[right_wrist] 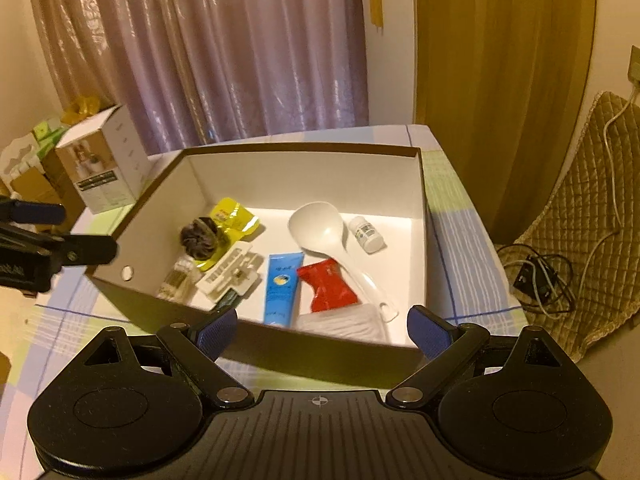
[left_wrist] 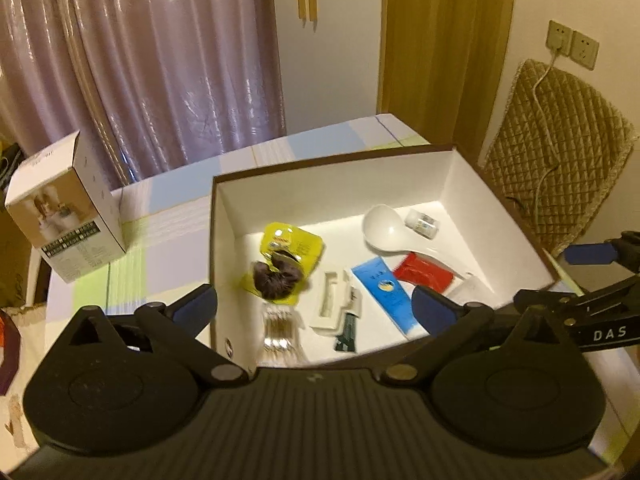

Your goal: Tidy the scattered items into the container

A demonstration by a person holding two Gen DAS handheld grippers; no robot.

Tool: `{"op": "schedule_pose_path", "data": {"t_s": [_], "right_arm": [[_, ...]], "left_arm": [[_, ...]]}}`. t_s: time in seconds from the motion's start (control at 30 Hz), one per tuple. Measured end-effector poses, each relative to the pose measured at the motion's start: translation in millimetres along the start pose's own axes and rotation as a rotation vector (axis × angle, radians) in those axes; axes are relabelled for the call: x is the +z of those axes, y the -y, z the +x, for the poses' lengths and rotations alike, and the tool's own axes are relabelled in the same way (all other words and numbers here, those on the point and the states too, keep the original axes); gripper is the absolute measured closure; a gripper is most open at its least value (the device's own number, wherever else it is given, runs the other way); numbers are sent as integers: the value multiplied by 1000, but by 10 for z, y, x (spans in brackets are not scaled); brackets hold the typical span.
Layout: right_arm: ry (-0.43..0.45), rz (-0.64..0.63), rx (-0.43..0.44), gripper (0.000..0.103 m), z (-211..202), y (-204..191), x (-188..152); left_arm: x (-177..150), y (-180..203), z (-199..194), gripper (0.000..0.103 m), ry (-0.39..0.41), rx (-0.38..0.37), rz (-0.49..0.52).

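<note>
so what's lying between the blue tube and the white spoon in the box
A red packet lies between the blue tube and the white spoon, clearest in the right wrist view.

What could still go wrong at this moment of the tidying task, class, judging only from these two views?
1. The white spoon lies with its handle over the red packet, so a knock to the box could shift it.
2. The open left hand-held gripper hangs just over the box's near wall and might clip the rim.
3. The carton outside the box stands near the table's edge and could be nudged off.
</note>
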State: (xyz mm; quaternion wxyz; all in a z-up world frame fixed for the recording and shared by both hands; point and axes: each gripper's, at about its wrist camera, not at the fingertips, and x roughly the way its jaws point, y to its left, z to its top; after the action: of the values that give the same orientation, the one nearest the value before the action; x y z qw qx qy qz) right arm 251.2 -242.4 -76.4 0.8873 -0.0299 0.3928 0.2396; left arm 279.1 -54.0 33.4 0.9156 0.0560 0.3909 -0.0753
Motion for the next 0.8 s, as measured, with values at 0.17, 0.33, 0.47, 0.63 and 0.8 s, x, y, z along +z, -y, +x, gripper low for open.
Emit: {"op": "schedule_pose_path", "data": {"t_s": [0.17,0.33,0.47,0.63,0.8], "right_arm": [[-16,-18,11,6,-124,-49,-167],[-33,-2,23,6,-204,-60,-316],[-62,56,27,6,-235,-36,-359],[-52,85,35,6,-319,-4,-363],[-44,75,30,6,-428,10,-415]], "left_arm": [[-183,135,-114,1,-4,21,10],[-354,229,-211,1,-15,25,-22],[-462,342,-353,1,23,101,36],[-539,478,-497,1,42,147,88],[-606,520,-548,1,38,146,56]]}}
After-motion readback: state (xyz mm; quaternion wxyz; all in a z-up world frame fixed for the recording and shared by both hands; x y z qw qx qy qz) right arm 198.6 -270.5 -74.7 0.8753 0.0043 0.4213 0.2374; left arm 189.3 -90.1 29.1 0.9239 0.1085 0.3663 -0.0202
